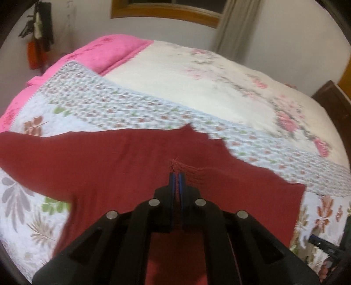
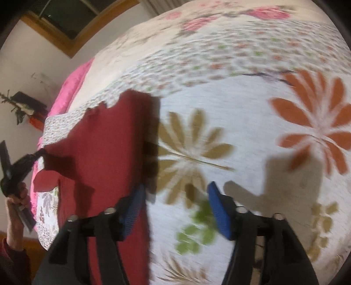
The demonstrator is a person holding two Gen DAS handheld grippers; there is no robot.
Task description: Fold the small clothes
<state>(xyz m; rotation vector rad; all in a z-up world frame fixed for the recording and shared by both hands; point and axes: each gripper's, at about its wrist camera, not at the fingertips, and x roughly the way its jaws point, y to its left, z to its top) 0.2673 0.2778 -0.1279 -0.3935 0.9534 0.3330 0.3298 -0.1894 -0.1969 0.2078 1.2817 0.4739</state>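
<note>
A dark red knitted garment (image 1: 122, 162) lies spread on the floral bedspread (image 1: 92, 105), one sleeve reaching far left. My left gripper (image 1: 177, 175) is shut on a ribbed edge of it, lifting a small fold of the cloth. In the right wrist view the same red garment (image 2: 105, 153) lies at the left, and the left gripper (image 2: 40, 152) shows there as a black tool pinching its far edge, held by a hand (image 2: 17, 203). My right gripper (image 2: 176, 195) is open above the quilt, its left blue pad (image 2: 133, 208) over the garment's near edge, nothing between the fingers.
A pink blanket (image 1: 105, 52) lies at the far left of the bed (image 1: 197, 76), which has a cream rose-patterned cover. A window frame (image 1: 166, 11) and a curtain (image 1: 237, 26) are on the wall behind. Dark wooden furniture (image 1: 333, 98) stands at right. Floral quilt (image 2: 263, 142) stretches right of the garment.
</note>
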